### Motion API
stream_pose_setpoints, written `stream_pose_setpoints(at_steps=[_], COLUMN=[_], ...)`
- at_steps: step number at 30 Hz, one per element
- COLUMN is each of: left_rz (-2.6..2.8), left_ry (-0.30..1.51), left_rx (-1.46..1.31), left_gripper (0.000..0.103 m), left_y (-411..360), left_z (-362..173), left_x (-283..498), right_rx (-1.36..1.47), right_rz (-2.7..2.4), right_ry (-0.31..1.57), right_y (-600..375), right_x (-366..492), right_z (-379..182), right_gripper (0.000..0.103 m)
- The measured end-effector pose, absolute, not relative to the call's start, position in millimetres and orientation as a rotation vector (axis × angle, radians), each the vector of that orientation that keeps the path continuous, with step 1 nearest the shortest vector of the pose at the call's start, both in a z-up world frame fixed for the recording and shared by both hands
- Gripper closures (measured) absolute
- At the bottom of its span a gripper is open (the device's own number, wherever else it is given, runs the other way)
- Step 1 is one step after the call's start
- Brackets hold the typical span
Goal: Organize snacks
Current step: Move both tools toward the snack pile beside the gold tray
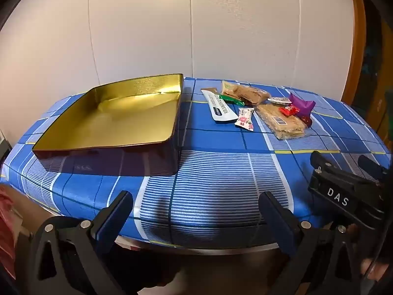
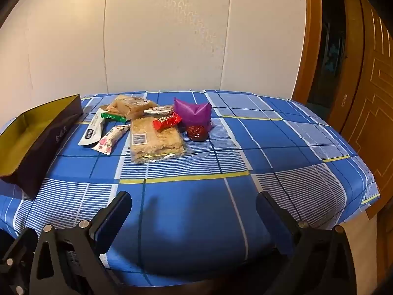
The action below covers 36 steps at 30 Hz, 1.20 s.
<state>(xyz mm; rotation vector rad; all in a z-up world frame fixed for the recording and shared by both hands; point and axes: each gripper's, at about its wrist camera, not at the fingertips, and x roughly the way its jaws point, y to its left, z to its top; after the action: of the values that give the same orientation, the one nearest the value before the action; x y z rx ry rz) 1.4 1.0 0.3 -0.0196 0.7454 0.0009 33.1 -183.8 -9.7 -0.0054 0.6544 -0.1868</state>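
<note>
The white letters "DAS" stand on the black body of the right gripper (image 1: 339, 198), seen from the left wrist view. A barcode label sits on the clear-wrapped crispy bar (image 2: 157, 140), its digits too small to read. The white sachet (image 2: 92, 129), the red candy wrapper (image 2: 167, 121) and the box's dark side (image 2: 59, 132) carry print that cannot be read.

The left gripper (image 1: 196, 211) tilts downward with its jaws spread wide and nothing between them; the right gripper (image 2: 194, 211) tilts downward too, jaws equally wide and empty.
</note>
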Motion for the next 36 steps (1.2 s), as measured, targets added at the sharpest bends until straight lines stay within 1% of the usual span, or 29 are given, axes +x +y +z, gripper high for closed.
stream_pose_setpoints(at_steps=[5, 13, 36], left_rz=[-0.023, -0.085, -0.099], left_ry=[0.705, 0.752, 0.757], left_rx=[0.026, 0.002, 0.006], left_gripper=[0.0, 0.0, 0.0], left_y=[-4, -5, -3], left_z=[0, -2, -8], left_x=[-8, -3, -3], right_rx=[-0.013, 0.025, 0.076], right_rz=[-0.197, -0.165, -0.189], right_ry=[0.646, 0.66, 0.653], right_y=[-180, -187, -204], right_x=[33, 37, 40], right_z=[-11, -13, -10], right_gripper=[0.0, 0.0, 0.0])
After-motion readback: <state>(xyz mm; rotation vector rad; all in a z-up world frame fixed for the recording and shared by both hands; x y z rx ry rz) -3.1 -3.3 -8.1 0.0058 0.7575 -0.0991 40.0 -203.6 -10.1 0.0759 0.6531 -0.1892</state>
